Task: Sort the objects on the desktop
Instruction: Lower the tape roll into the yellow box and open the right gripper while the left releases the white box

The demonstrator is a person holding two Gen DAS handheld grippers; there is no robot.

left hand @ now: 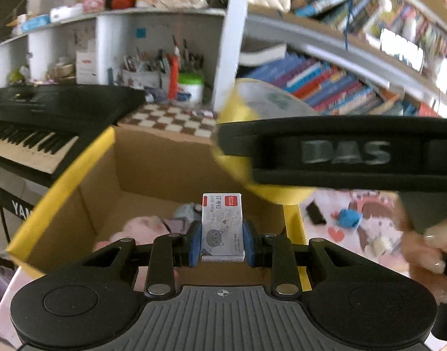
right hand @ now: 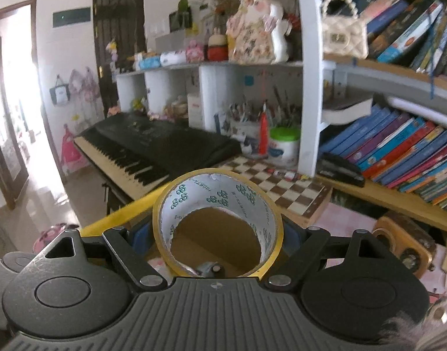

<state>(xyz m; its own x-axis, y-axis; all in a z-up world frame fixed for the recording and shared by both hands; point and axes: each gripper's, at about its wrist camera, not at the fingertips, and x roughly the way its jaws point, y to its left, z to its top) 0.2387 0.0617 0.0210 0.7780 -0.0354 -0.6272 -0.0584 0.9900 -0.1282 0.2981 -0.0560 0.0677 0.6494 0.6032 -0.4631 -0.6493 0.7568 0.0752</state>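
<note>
My left gripper [left hand: 222, 244] is shut on a small silver staple box [left hand: 222, 228] with a red label, held upright over the open cardboard box [left hand: 59, 193] with yellow-taped rims. My right gripper [right hand: 216, 235] is shut on a roll of yellow tape [right hand: 217, 199], its blue pads pressing the roll's sides. In the left wrist view the tape roll [left hand: 241, 117] and the right gripper's black body hover at the upper right, above the box's far right corner. A pink soft item [left hand: 144, 228] and a grey one lie in the box.
A black keyboard [right hand: 153, 149] stands on the left. A chessboard [right hand: 281, 184], pen holders and a green-lidded jar [right hand: 283, 143] sit behind the box. Shelves of books [right hand: 398, 152] fill the right. Small items lie on the pink desk mat [left hand: 349, 219]. A hand [left hand: 428, 251] grips the right handle.
</note>
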